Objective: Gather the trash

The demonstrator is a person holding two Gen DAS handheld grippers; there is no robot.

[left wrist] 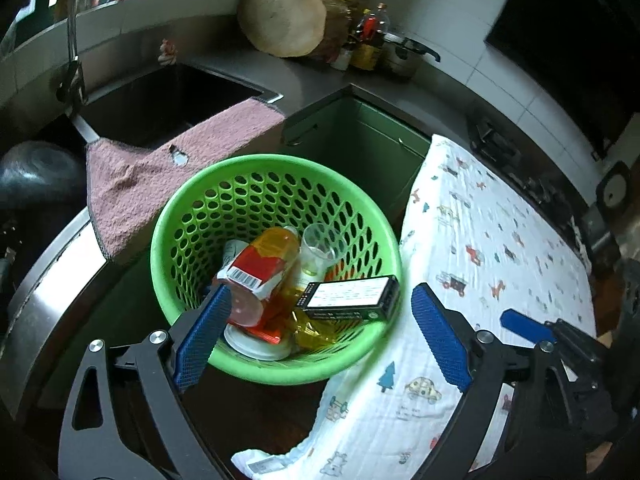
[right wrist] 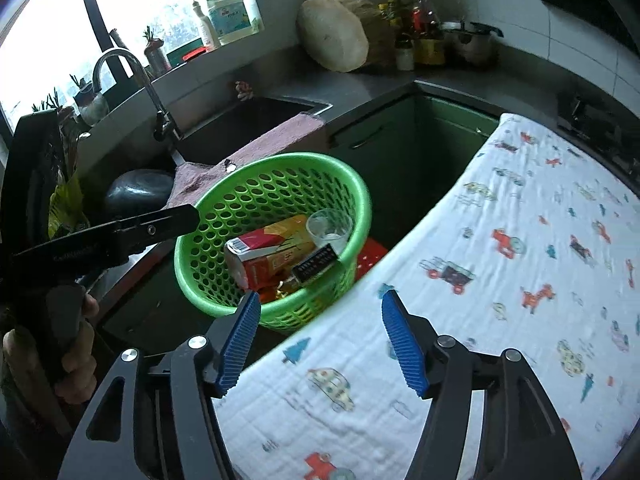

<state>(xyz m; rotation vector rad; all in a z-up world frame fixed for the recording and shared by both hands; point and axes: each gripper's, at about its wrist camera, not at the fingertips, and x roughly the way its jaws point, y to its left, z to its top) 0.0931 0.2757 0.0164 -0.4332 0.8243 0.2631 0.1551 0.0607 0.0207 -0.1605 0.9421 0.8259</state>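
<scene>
A green perforated basket (left wrist: 256, 184) stands on the floor beside the cloth-covered table; it also shows in the right wrist view (right wrist: 256, 188). Inside lie a red and orange carton (left wrist: 256, 268), a clear plastic cup (left wrist: 320, 244), a dark small box (left wrist: 352, 298) that looks blurred as if falling, a white lid (left wrist: 256, 346) and yellow wrappers (left wrist: 312, 332). My left gripper (left wrist: 320, 316) is open and empty just above the basket. My right gripper (right wrist: 320, 320) is open and empty over the table's edge, next to the basket. The left gripper's finger (right wrist: 160, 224) reaches in from the left.
A white cloth with printed cars (right wrist: 520, 280) covers the table on the right. A pink towel (left wrist: 168, 172) hangs over the sink's edge (left wrist: 264, 94). A faucet (right wrist: 136, 80), green cabinets (left wrist: 360, 140), a round wooden block (left wrist: 284, 16) and bottles line the counter behind.
</scene>
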